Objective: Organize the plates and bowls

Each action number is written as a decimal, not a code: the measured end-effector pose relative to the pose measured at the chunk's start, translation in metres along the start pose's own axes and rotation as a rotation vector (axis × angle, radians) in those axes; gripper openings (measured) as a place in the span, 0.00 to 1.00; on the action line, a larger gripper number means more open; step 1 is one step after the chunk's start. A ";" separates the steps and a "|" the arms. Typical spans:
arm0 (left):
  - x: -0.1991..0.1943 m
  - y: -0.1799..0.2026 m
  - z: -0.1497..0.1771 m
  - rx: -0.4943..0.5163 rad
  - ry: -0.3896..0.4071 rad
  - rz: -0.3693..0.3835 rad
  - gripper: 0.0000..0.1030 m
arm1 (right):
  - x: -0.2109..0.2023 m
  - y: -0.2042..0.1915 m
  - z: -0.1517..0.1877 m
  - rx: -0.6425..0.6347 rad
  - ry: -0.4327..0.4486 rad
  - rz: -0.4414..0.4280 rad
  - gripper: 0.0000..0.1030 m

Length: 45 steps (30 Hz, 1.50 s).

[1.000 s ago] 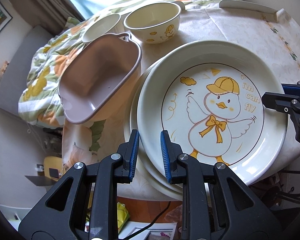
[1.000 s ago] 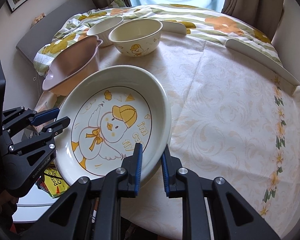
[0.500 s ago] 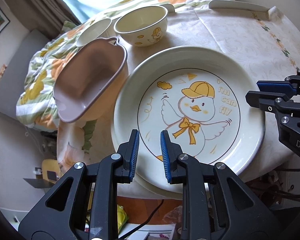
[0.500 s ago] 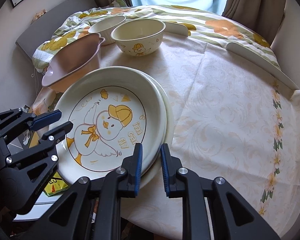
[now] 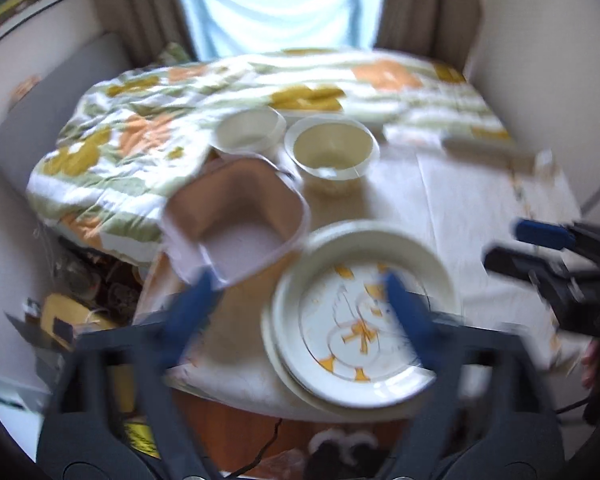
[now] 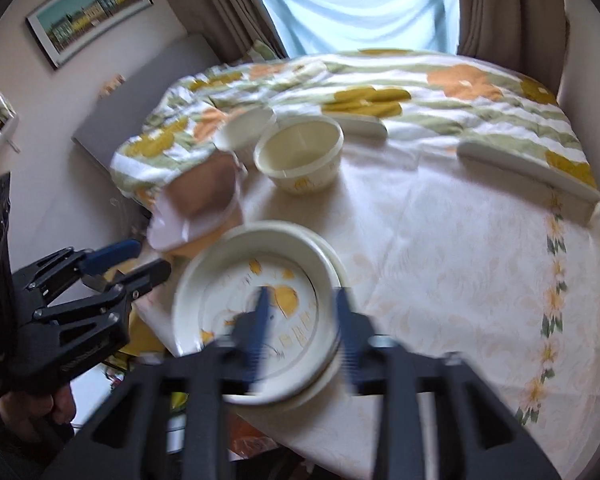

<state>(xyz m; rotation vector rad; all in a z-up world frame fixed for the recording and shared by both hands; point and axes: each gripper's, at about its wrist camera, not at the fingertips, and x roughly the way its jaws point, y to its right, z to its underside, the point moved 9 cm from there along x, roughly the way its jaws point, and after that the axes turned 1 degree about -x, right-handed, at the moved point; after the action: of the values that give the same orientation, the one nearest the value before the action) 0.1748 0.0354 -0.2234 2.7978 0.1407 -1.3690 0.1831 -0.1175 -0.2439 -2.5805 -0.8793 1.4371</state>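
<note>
The duck plate (image 5: 360,320) lies stacked on another cream plate at the table's near edge; it also shows in the right wrist view (image 6: 256,304). My left gripper (image 5: 300,312) is open wide and empty, raised above the plate's left side. My right gripper (image 6: 300,324) is open and empty, above the plate's near rim. A pink basin (image 5: 236,220) sits left of the plates. A cream duck bowl (image 5: 332,152) and a white bowl (image 5: 248,128) stand behind it. Both views are blurred by motion.
The table (image 6: 440,260) has a pale floral cloth. A flowered quilt (image 6: 420,88) lies behind it. Two white strips (image 6: 528,168) lie at the table's far right. Clutter sits on the floor below the table's left edge (image 5: 80,320).
Both grippers have let go of the duck plate, opened and pulled back and up. The plate now rests on the plate beneath it.
</note>
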 end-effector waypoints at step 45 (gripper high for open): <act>0.142 -0.129 0.010 -0.293 -0.279 0.069 0.15 | 0.188 -0.091 -0.058 -0.149 -0.283 -0.130 0.13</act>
<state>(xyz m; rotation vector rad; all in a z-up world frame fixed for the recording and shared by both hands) 0.2424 0.1737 -0.3394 2.3309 0.2157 -1.5603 0.2641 0.0663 -0.3263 -2.3991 -1.2075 1.7889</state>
